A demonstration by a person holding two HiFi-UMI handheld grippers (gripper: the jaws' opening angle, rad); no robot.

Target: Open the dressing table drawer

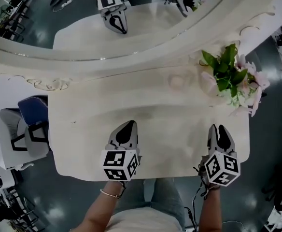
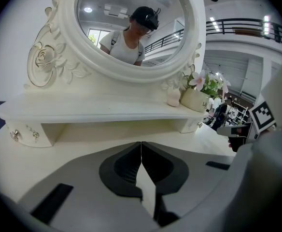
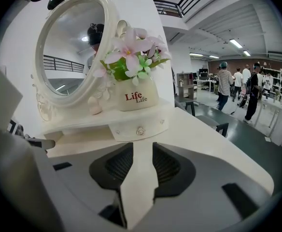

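Note:
The cream dressing table (image 1: pixel 175 144) lies below me, its raised shelf (image 2: pixel 102 108) under the round mirror (image 2: pixel 131 37). A small drawer (image 3: pixel 140 127) with a crystal knob sits in the shelf's right end, below the flower pot (image 3: pixel 133 96). Another small drawer (image 2: pixel 25 135) with two knobs is at the left end. My left gripper (image 1: pixel 130 123) hovers over the tabletop's front middle with its jaws shut and empty, and points at the shelf's open middle (image 2: pixel 141 143). My right gripper (image 1: pixel 218 127) is near the front right corner, facing the right drawer (image 3: pixel 143 144), slightly open and holding nothing.
A pot of pink flowers (image 1: pixel 230 76) stands at the back right with a small pale jar (image 2: pixel 174 96) beside it. A blue-backed chair (image 1: pixel 32 124) is left of the table. Several people (image 3: pixel 223 83) stand far off in the hall.

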